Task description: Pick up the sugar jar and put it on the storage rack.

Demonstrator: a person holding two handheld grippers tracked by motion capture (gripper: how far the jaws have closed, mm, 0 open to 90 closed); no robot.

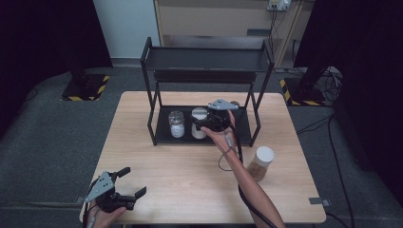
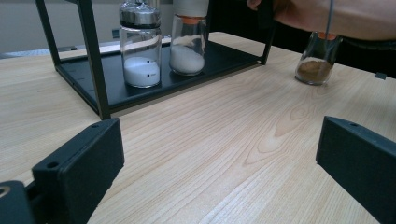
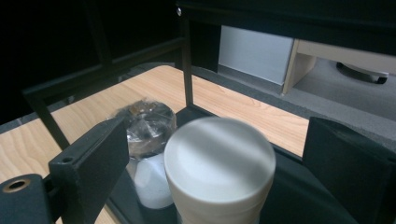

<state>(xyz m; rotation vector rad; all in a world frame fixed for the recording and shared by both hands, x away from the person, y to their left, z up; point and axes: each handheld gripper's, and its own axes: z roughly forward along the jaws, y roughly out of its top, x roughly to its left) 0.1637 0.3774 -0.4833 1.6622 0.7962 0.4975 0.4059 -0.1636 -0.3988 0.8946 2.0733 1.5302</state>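
A black two-tier rack (image 1: 152, 114) stands on the wooden table (image 1: 180, 175). Its lower shelf holds a silver-lidded jar (image 1: 176, 124) and a white-lidded jar (image 1: 197, 116), both with white powder. My right gripper (image 1: 203, 125) reaches under the top shelf. In the right gripper view it (image 3: 217, 154) is open, its jaws either side of the white lid (image 3: 219, 158) with gaps on both sides. The silver-lidded jar (image 3: 147, 123) is just beyond the left jaw. My left gripper (image 1: 133, 183) is open over the table's near left corner, with bare wood between its jaws (image 2: 219, 158).
A third jar (image 1: 260, 163) with brown powder and a white lid stands on the table right of the person's forearm (image 1: 247, 185); the left gripper view has it as (image 2: 319, 60). The rack's top shelf (image 1: 209, 59) hangs low over the jars. A cable (image 1: 240, 156) trails from the right gripper.
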